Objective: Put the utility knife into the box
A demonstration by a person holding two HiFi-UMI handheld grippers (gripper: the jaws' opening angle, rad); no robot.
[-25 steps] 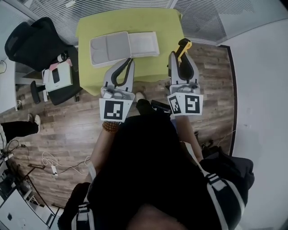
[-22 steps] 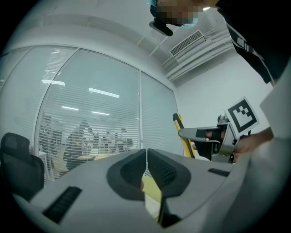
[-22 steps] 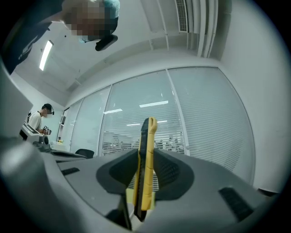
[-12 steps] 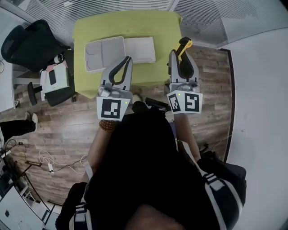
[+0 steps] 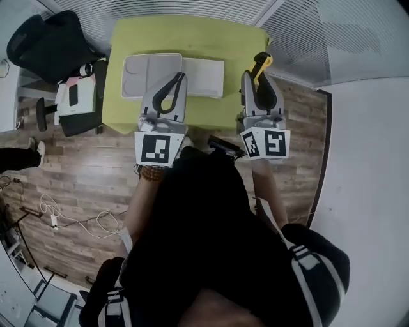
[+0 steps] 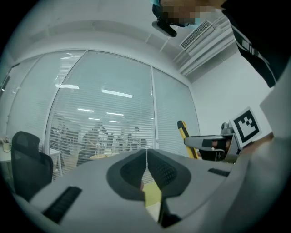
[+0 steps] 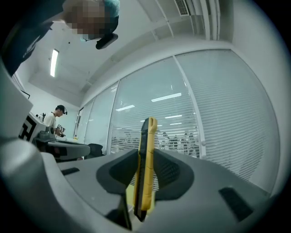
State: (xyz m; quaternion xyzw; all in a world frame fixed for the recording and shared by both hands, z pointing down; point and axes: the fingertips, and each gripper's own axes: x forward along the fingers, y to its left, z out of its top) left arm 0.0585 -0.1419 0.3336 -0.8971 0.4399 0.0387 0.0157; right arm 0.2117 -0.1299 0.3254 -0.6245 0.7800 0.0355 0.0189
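Right tongs (image 7: 144, 155) clamp utility knife (image 7: 148, 132) — left tongs (image 6: 146, 154) closed.

A yellow-green surface (image 5: 192, 35) lies ahead of the left claw (image 5: 181, 76). Farther left stand a black office chair (image 5: 48, 41) and a seat (image 5: 77, 105) piled with papers. White cables (image 5: 54, 220) trail on the wood floor (image 5: 83, 172), well behind it. Blinds (image 5: 160, 6) close the far side.

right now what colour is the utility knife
The utility knife is yellow and black, best in the right gripper view.
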